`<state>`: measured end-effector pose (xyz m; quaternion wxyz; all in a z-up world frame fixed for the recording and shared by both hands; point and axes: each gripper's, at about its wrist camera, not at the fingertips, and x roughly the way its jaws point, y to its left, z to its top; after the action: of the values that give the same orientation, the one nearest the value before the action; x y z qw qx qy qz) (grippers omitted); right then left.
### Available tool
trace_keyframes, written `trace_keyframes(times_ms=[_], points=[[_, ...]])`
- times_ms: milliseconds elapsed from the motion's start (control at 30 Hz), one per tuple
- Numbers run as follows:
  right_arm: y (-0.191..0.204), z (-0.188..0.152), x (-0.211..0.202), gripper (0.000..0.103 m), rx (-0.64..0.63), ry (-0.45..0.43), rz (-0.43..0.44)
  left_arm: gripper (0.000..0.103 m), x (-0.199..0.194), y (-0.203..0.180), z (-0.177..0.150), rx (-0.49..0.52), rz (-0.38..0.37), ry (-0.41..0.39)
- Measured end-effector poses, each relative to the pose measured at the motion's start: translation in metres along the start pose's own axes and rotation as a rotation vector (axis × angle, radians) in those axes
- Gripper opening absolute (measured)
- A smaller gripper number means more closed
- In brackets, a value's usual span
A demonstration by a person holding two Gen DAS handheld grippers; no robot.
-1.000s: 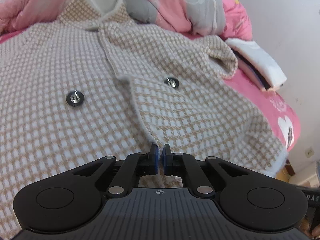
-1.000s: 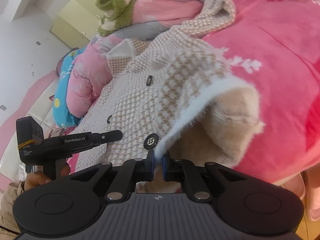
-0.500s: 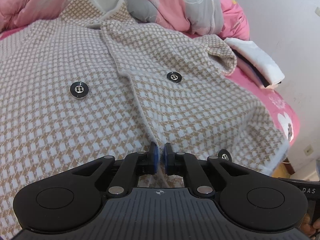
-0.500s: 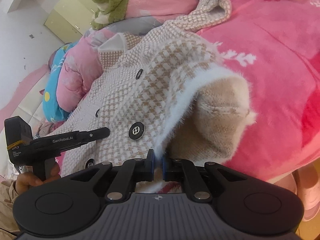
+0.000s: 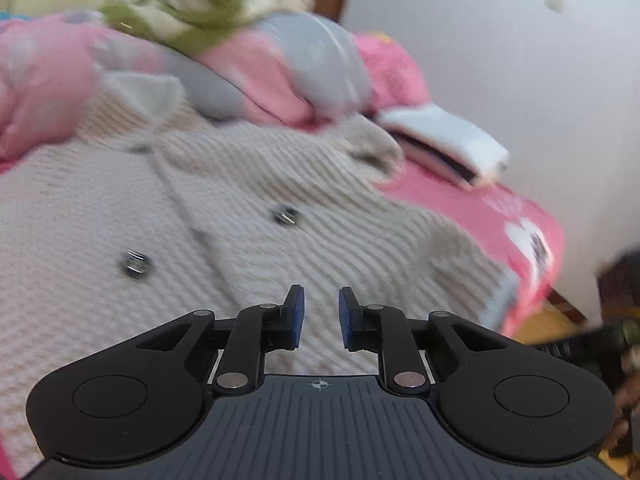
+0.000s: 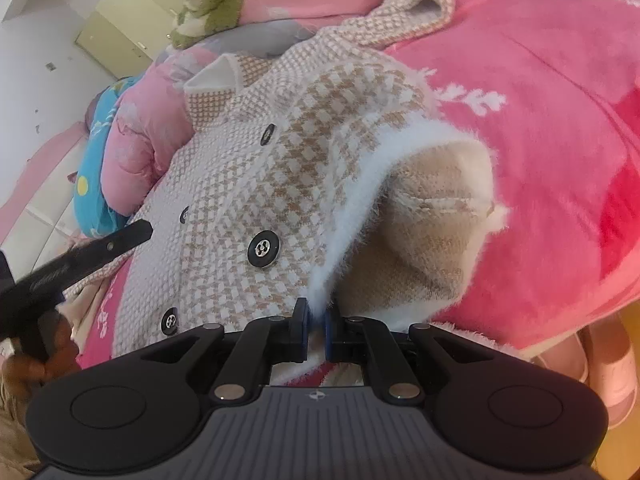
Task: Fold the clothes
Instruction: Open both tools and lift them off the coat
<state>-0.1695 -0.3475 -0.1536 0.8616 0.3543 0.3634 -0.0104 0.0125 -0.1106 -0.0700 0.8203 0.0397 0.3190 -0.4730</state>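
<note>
Jaws of my right gripper (image 6: 316, 330) pinch the cardigan (image 6: 248, 184) hem; my left gripper (image 5: 319, 318) gapes, holding nothing. I'd carry the hem over evenly, keeping tension.

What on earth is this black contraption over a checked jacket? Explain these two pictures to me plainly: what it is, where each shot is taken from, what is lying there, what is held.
A person holds a two-finger gripper in each hand; each carries a camera looking along its fingers. The left-hand picture, which is blurred, shows the left gripper open, holding nothing, above the checked jacket. The right-hand picture shows the right gripper shut on the jacket's fluffy white hem, lifted to show the beige lining. The jacket lies on a pink blanket, with bedding piled behind.
</note>
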Motion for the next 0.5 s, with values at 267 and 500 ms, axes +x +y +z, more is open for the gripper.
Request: trace_keyframes(times_ms=[267, 500], points=[[0.017, 0.019, -0.036, 0.022, -0.038, -0.014, 0.009, 0.018, 0.029, 0.009, -0.037, -0.004, -0.136, 0.061], [0.054, 0.092, -0.058, 0.059, -0.149, -0.129, -0.010, 0.019, 0.033, 0.039, -0.048, -0.124, -0.270, 0.022]])
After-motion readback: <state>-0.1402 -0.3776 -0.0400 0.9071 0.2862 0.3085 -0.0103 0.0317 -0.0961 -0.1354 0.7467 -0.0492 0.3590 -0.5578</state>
